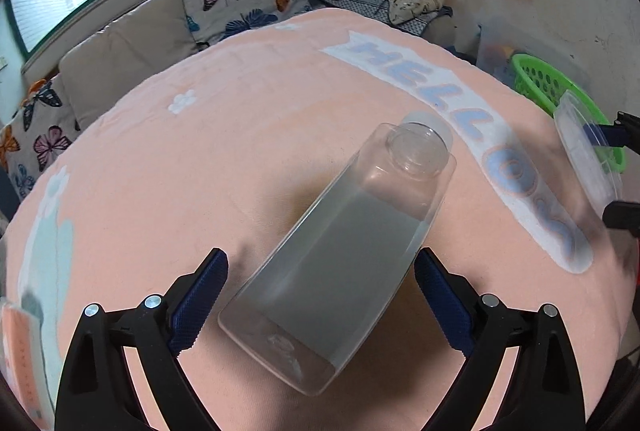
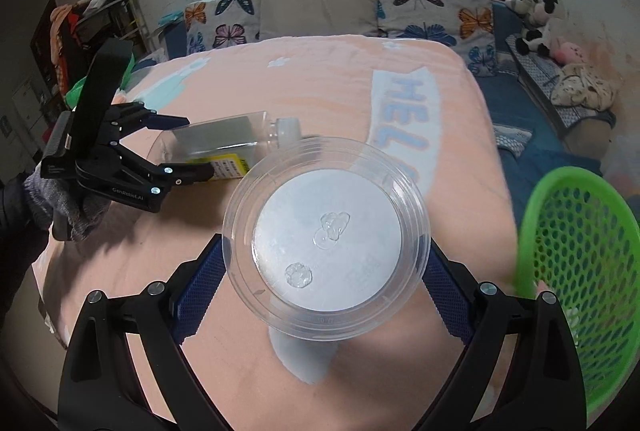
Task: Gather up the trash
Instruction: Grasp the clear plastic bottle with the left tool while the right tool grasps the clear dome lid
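While left tongs [image 1: 320,271] straddle bottle [image 1: 340,251], right tongs [image 2: 324,263] clamp lid [image 2: 326,235]

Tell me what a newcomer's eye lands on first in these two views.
First, the clear round plastic container clamped between the right gripper pads, lifted above the peach HELLO blanket. Next, the clear bottle lying on that blanket between the open left gripper fingers, not yet squeezed. Then the bright green basket at the right edge, beside the held container.
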A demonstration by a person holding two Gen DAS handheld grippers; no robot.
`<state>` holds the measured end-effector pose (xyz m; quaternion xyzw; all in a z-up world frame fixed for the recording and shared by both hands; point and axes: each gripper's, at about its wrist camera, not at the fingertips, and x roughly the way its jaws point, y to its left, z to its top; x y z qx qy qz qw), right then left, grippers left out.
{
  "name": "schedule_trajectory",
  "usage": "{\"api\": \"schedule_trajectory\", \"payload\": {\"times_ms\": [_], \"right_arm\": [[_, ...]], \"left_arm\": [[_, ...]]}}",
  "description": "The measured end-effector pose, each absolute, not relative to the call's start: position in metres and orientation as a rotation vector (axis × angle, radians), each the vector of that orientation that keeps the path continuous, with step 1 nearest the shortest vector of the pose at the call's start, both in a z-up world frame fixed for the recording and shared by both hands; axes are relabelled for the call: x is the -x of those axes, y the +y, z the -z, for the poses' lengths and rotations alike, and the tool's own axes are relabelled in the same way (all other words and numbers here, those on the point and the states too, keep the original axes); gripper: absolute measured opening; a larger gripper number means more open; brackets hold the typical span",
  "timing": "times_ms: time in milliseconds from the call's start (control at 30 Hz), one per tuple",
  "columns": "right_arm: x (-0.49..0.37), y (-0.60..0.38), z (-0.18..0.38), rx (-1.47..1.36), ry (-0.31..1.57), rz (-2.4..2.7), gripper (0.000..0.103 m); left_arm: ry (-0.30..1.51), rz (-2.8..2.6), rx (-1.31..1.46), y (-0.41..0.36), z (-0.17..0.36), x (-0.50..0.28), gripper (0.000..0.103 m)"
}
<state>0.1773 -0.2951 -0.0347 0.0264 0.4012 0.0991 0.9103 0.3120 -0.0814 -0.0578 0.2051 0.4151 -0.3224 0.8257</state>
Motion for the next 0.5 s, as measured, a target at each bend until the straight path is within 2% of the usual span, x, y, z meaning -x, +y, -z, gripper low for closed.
{"api": "schedule_trajectory", "payload": {"times_ms": [133,500], "right_arm": [[-0.176,-0.301,0.034,-0.065,0.830,-0.198,0.092],[-0.167,-0.312,0.034,-0.095,0.827,-0.173,0.092]], "left_arm": [[0.893,0.718,-0.442,-0.082,0.063,-0.313,0.090],[0.889,0.710,-0.380,-0.084,0.059,-0.296,0.072]]}}
